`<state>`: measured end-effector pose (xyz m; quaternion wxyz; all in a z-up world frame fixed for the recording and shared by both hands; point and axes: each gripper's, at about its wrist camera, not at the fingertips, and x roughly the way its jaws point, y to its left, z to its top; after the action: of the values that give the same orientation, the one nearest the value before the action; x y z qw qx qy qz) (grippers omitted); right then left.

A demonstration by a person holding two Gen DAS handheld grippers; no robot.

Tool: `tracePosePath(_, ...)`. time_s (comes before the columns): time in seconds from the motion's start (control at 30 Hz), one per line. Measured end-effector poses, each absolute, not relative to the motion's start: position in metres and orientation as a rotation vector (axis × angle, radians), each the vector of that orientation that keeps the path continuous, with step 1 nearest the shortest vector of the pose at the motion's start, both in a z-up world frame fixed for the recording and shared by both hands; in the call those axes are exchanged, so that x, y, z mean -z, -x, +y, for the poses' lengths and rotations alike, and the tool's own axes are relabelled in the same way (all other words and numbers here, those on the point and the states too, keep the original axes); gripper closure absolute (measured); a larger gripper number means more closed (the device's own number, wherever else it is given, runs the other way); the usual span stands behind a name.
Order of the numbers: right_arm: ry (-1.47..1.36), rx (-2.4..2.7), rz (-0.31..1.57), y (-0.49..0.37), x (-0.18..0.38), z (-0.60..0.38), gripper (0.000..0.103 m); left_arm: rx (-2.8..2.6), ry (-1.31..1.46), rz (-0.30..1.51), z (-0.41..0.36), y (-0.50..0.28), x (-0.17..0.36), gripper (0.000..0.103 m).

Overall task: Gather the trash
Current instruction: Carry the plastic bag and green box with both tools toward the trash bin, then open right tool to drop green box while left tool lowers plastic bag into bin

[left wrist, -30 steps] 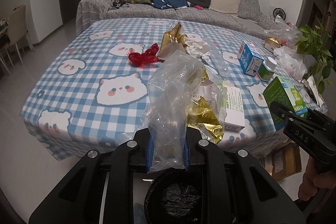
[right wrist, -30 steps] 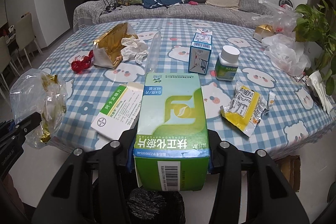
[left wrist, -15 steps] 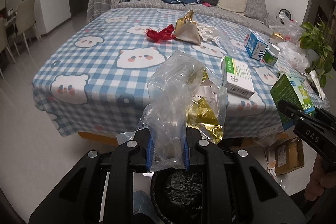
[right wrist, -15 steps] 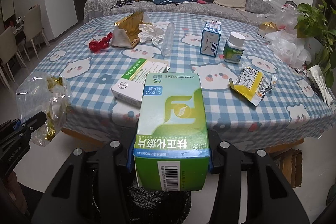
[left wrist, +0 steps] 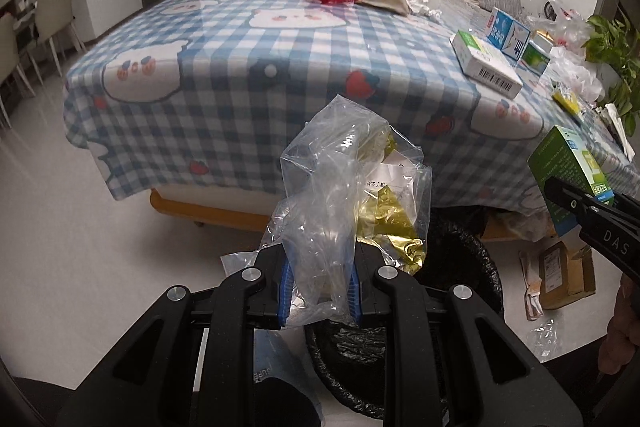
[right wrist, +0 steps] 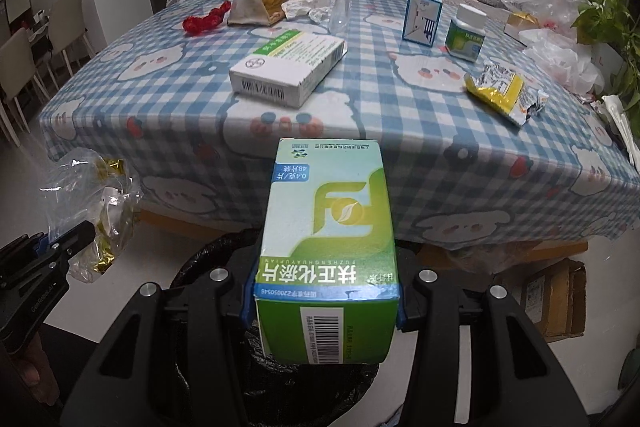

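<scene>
- Currently left gripper [left wrist: 318, 293] pinches bag [left wrist: 344, 203]; right gripper [right wrist: 326, 301] clamps box [right wrist: 328, 251].
- Bin [left wrist: 456, 267] lies directly below both; box's long axis points forward; release should drop both in.

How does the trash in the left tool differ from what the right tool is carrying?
The left tool grips a crumpled clear plastic bag, limp and see-through, with gold foil inside. The right tool grips a green medicine box, rigid, opaque and printed, with a barcode facing the camera. Both are clamped between blue pads, off the table, over the black-lined bin.
</scene>
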<state>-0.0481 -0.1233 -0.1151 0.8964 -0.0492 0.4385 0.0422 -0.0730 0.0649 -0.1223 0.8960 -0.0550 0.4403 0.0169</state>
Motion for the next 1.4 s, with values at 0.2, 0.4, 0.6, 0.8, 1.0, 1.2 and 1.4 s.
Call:
tracePosePath(0.2, 0.105, -0.081, 0.965, 0.050, 0.154, -0.118, 0.057, -0.015, 0.121, 0.928, 0.057, 0.079, 0.150, 0.083)
tracePosePath(0.4, 0.117, -0.103, 1.004, 0.053, 0.187, -0.109, 0.057, -0.023, 0.119, 0.931, 0.051, 0.081, 0.173, 0.082)
tracePosePath(0.6, 0.120, -0.122, 1.030, 0.053, 0.204, -0.103, 0.057, -0.045, 0.117, 0.950, 0.052, 0.082, 0.188, 0.082)
tracePosePath(0.8, 0.135, -0.140, 1.039, 0.053, 0.212, -0.095, 0.057, -0.062, 0.117, 0.974, 0.055, 0.080, 0.196, 0.082)
tracePosePath(1.0, 0.147, -0.148, 1.035, 0.056, 0.216, -0.090, 0.056, -0.063, 0.117, 0.984, 0.054, 0.077, 0.201, 0.082)
tracePosePath(1.2, 0.127, -0.129, 1.026, 0.056, 0.217, -0.099, 0.041, -0.055, 0.118, 0.988, 0.048, 0.076, 0.205, 0.082)
tracePosePath(1.4, 0.106, -0.103, 1.010, 0.054, 0.218, -0.117, 0.020, -0.041, 0.114, 1.004, 0.034, 0.072, 0.213, 0.082)
